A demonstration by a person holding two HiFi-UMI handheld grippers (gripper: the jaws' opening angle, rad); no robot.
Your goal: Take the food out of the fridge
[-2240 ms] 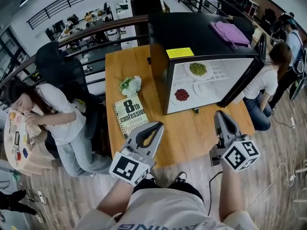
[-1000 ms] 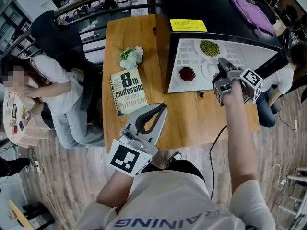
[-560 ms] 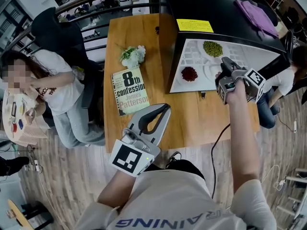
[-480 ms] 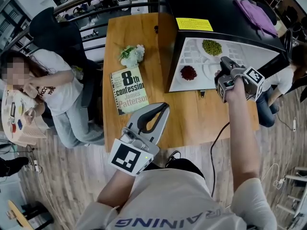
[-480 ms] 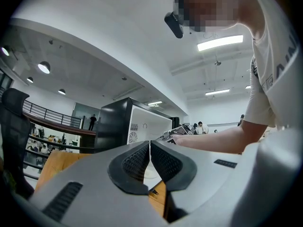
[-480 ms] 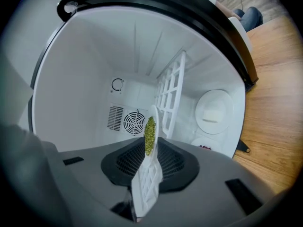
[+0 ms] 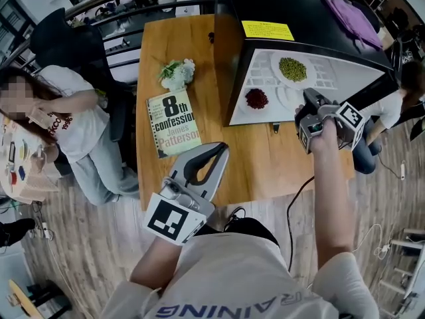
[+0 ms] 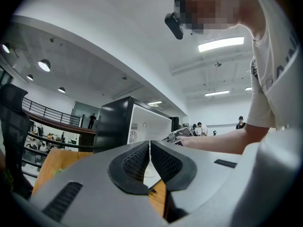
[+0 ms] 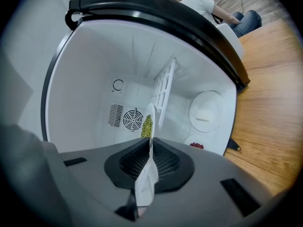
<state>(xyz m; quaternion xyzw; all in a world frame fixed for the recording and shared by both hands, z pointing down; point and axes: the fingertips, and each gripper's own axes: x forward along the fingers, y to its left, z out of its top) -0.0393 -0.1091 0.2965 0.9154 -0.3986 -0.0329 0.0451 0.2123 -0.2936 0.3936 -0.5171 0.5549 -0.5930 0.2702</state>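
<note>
Right gripper (image 7: 309, 100): just closed, clamped on plate (image 7: 277, 64) rim
Left gripper (image 7: 216, 150): together, empty, fridge's (image 7: 279, 5) 7 o'clock

The white plate of green food (image 9: 147, 125) is standing edge-on between the jaws of the right gripper (image 9: 150, 144), which have just been closing and are pinching its near rim. The plate of red food (image 9: 196, 145) is lying just right of the jaws, further in. The black fridge (image 9: 94, 74), white inside, is gaping open ahead of the jaws, holding both plates.
</note>
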